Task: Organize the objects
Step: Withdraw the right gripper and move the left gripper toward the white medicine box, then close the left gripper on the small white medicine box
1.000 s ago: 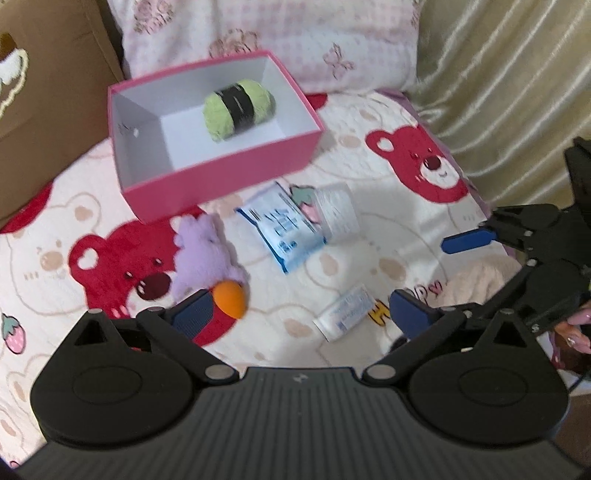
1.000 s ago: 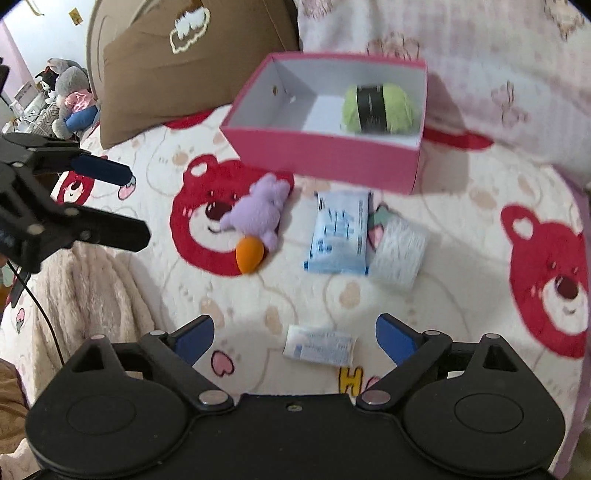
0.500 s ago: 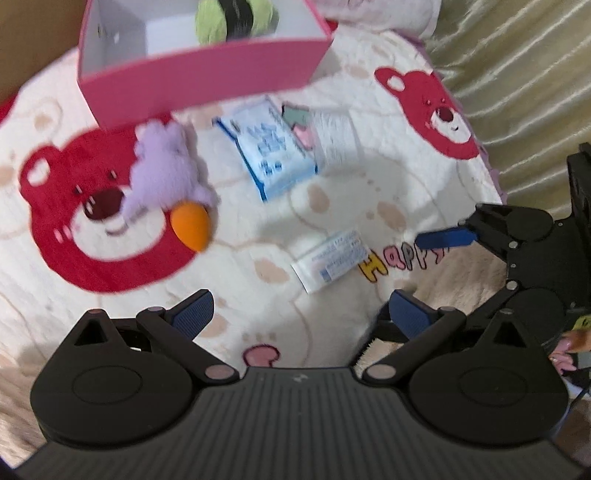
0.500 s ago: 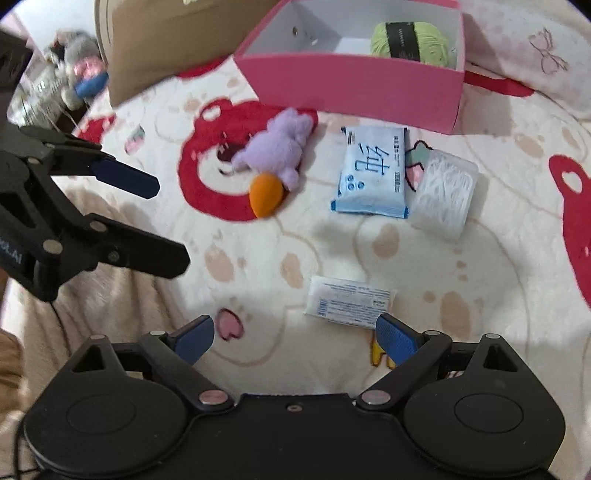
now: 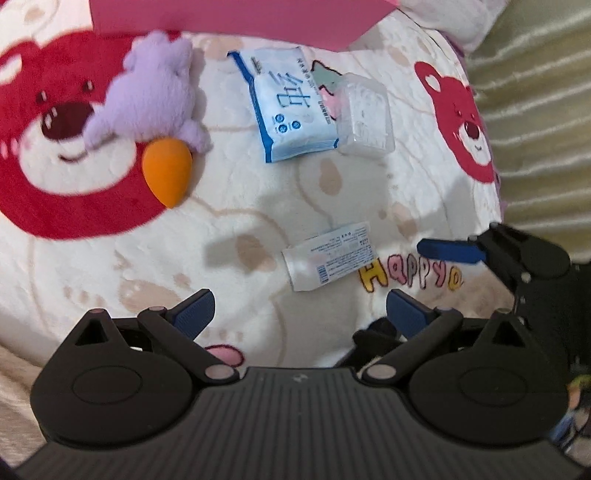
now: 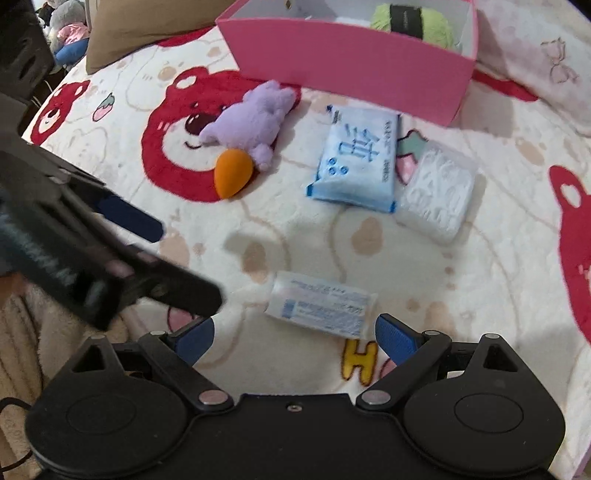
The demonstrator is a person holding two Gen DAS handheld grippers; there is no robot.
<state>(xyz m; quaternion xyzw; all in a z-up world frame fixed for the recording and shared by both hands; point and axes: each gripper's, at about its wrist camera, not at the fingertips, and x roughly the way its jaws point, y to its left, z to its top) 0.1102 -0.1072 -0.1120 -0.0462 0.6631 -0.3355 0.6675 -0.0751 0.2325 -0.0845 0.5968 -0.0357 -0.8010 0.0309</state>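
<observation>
A small white packet (image 5: 330, 256) (image 6: 320, 305) lies on the bear-print blanket just ahead of both grippers. My left gripper (image 5: 300, 312) is open and empty, hovering just short of the packet. My right gripper (image 6: 294, 336) is open and empty, with the packet lying just beyond its fingertips. Farther back lie a purple plush (image 5: 147, 94) (image 6: 251, 120), an orange egg-shaped sponge (image 5: 167, 170) (image 6: 232, 173), a blue tissue pack (image 5: 286, 103) (image 6: 356, 157) and a clear box of cotton swabs (image 5: 365, 114) (image 6: 437, 194). The pink box (image 6: 343, 62) (image 5: 236, 18) holds green yarn (image 6: 412, 20).
A brown pillow (image 6: 144, 26) lies left of the pink box and a pink patterned pillow (image 6: 535, 48) lies to its right. A beige curtain (image 5: 535, 110) hangs past the blanket's right edge. A beige fleece (image 6: 22, 332) lies at the near left.
Both grippers have moved forward and down toward the blanket, closing in on the small white packet. The pink box has slid to the top of both views. Both stay open.
</observation>
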